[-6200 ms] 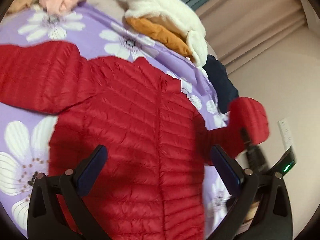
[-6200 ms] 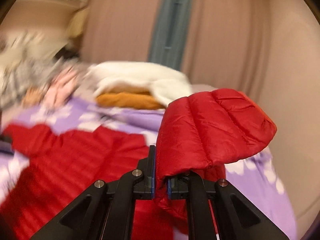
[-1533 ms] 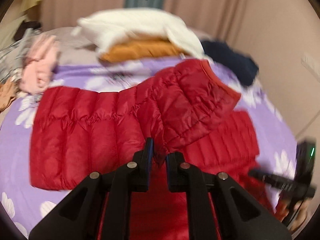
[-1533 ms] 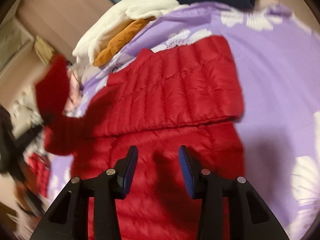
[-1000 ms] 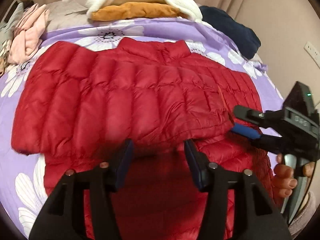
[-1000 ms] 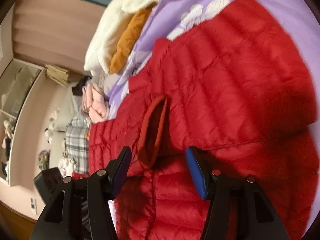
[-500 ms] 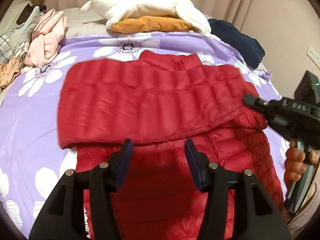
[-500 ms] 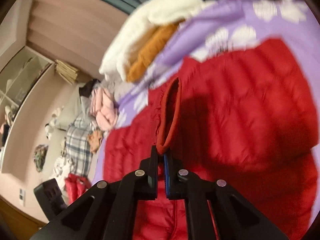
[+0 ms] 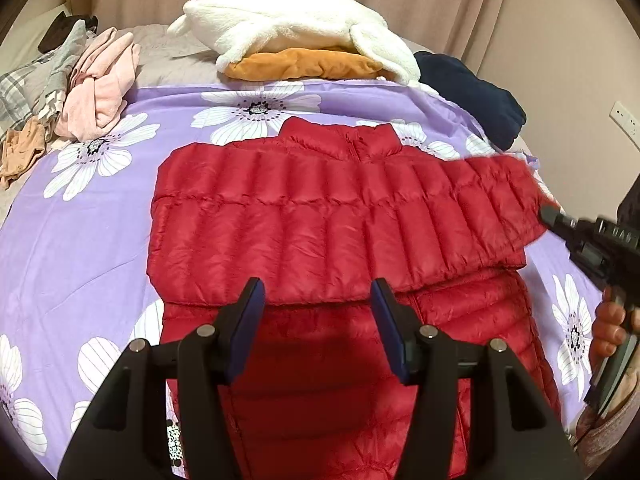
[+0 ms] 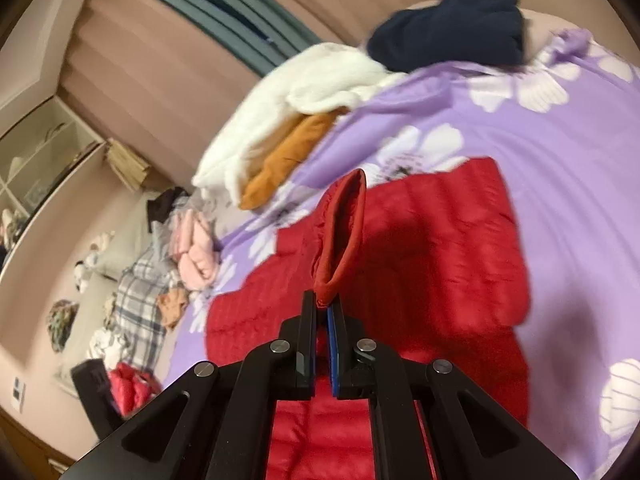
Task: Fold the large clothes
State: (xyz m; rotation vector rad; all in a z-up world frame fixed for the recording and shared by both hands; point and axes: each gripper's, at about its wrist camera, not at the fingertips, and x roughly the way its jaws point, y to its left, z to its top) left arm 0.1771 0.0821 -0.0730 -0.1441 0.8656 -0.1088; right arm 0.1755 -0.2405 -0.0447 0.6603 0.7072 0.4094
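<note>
A red quilted down jacket [image 9: 320,232] lies on a purple flowered bedsheet [image 9: 80,240], collar away from me, both sleeves folded across its chest. My left gripper [image 9: 316,320] is open and empty, hovering above the jacket's middle. My right gripper [image 10: 323,312] is shut on the cuff of the sleeve [image 10: 340,228] and holds it lifted above the jacket body [image 10: 440,248]. In the left wrist view the right gripper [image 9: 548,214] sits at the sleeve end [image 9: 516,184], off the jacket's right edge.
A white fleece [image 9: 296,28] on an orange garment [image 9: 304,66] and a navy garment [image 9: 472,96] lie at the bed's far end. Pink clothes [image 9: 100,84] and plaid clothes [image 9: 28,80] are piled at the far left. Curtains and a wall stand behind.
The left gripper let go of the left sleeve, laid it across the chest and backed away. The right gripper shut on the top sleeve's cuff and pulled it out to the right.
</note>
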